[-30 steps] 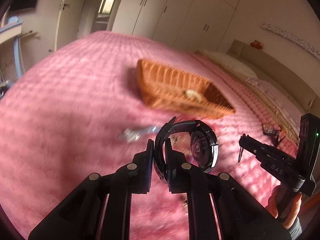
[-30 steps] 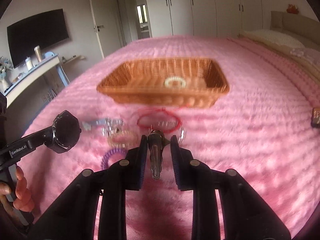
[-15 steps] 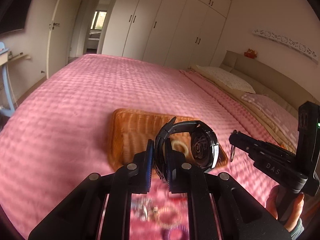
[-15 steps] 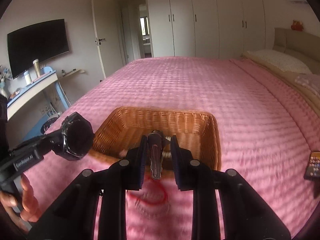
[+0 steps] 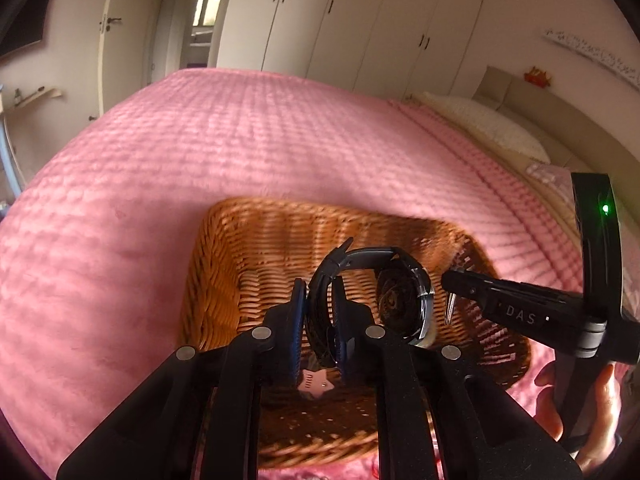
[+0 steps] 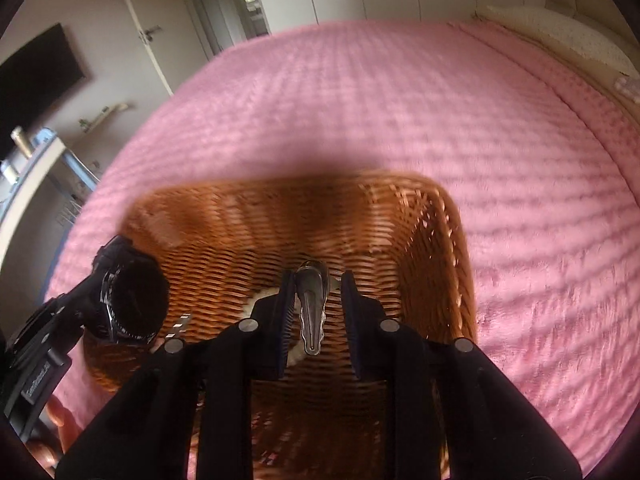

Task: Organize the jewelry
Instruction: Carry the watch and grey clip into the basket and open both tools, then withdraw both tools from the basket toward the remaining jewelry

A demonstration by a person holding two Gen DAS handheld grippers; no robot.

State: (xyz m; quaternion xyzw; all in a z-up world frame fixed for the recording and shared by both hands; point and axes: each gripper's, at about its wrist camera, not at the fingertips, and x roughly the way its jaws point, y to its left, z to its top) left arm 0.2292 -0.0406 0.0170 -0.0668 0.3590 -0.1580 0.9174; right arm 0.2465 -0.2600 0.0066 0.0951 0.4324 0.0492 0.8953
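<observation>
Both claws hang over the wicker basket (image 5: 216, 280). Left gripper (image 5: 320, 312) clenches a black watch (image 5: 384, 300) by its band; right gripper (image 6: 314, 308) grasps a metal hair clip (image 6: 312, 312).

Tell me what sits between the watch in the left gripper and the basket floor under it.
In the left wrist view, only air separates the black watch from the wicker basket floor; a small pink star piece lies nearer the camera, between the fingers.

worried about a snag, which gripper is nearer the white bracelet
Right. The right gripper, holding a silver hair clip, hangs over the white bracelet; the left gripper, holding the watch, is off to one side.
</observation>
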